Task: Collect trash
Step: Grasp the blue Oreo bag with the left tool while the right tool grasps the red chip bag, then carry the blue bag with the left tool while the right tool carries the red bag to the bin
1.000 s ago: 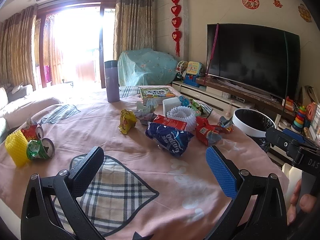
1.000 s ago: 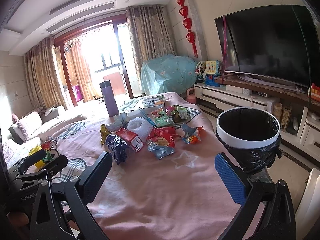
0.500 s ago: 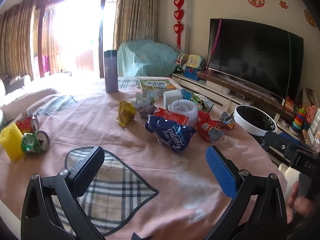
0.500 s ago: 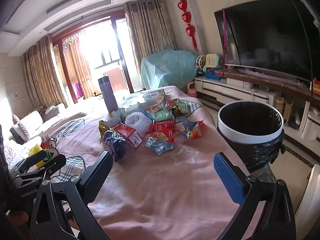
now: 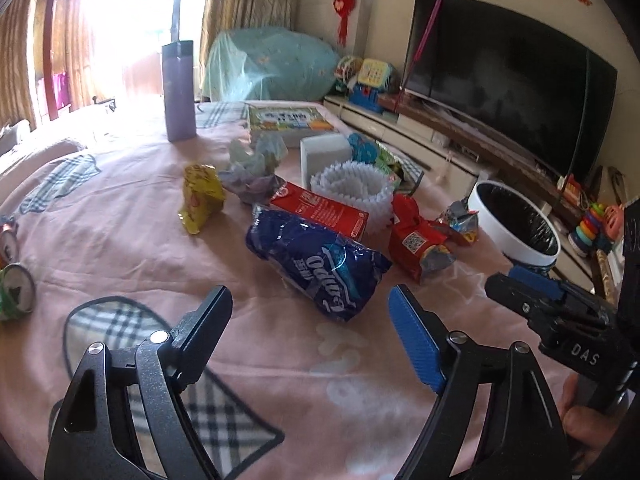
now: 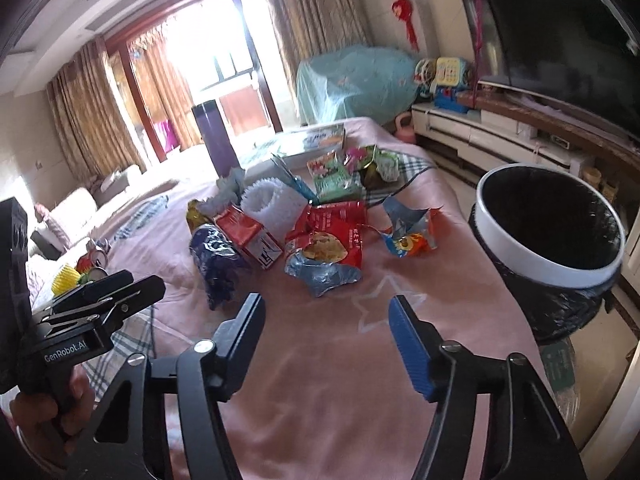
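A large table covered with a pink cloth (image 5: 120, 240) fills both views, and the trash lies in 1 loose heap near its middle. Beside the table edge, on the right, stands a round bin with a white rim and a black liner bag (image 6: 552, 236); it looks empty inside, though its bottom is dark.

The left gripper (image 5: 310, 312) hangs low over the cloth with nothing between its jaws. The jaws have just been closing a little, but they are clearly apart. Directly ahead of it, near but not touching, lies the crumpled dark blue plastic snack bag (image 5: 320, 264). Its long axis runs diagonally, from far-left to near-right, so it lies partly across the gap of the jaws.

The right gripper (image 6: 326, 316) is also empty and apart, its jaws having just been closing too. Ahead of it, a bit further away, lies the torn red and silver foil wrapper (image 6: 326, 256), and to the right of that a small blue and orange torn wrapper (image 6: 408, 236).

So the left hand is the nearer one to the blue bag, while the right hand is nearer to the bin. The next move probably needs a short forward reach by each.
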{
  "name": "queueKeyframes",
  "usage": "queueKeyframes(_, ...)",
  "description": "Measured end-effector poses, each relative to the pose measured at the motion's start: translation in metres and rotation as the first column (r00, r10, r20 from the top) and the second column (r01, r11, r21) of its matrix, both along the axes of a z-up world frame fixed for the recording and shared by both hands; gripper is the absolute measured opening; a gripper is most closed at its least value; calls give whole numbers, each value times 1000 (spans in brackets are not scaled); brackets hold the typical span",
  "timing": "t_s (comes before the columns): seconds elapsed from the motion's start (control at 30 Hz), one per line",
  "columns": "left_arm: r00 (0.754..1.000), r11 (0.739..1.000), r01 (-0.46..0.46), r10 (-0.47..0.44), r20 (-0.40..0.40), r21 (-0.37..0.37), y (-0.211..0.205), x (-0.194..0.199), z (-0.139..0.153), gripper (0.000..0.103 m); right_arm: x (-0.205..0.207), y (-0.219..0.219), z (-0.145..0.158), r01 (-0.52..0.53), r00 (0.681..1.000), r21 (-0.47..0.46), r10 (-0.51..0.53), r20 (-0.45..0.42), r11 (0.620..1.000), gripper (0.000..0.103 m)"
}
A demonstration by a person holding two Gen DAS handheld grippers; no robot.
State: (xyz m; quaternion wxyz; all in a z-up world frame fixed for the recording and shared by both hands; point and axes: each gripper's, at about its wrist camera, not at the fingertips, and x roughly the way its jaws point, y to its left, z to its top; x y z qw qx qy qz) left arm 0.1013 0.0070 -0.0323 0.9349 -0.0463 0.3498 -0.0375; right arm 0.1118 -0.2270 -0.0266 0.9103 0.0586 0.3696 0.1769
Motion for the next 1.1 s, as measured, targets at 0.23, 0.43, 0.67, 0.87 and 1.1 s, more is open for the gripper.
queueKeyframes(0.23,995,1000,15,-16,-96,-13,-7,32,-26,82,33,6,-14,-25,998,-26,23,-59,999,56)
queueKeyframes(0.43,992,999,9,-15,-129,-50,-2,47,-36,54,56,11,-30,-55,991,-26,51,-124,998,42)
queueKeyframes(0.67,995,995,-6,-4,-100,-98,9,35,-34,34,60,18,-36,-60,991,-21,57,-122,998,3)
queueKeyframes(0.87,997,995,-9,0,-83,-103,17,17,-27,30,42,10,-24,-50,995,5,50,-85,999,0)
queueKeyframes(1.1,996,993,84,-86,-18,-79,-7,-10,0,30,13,-18,-7,-4,998,43,6,-64,999,0)
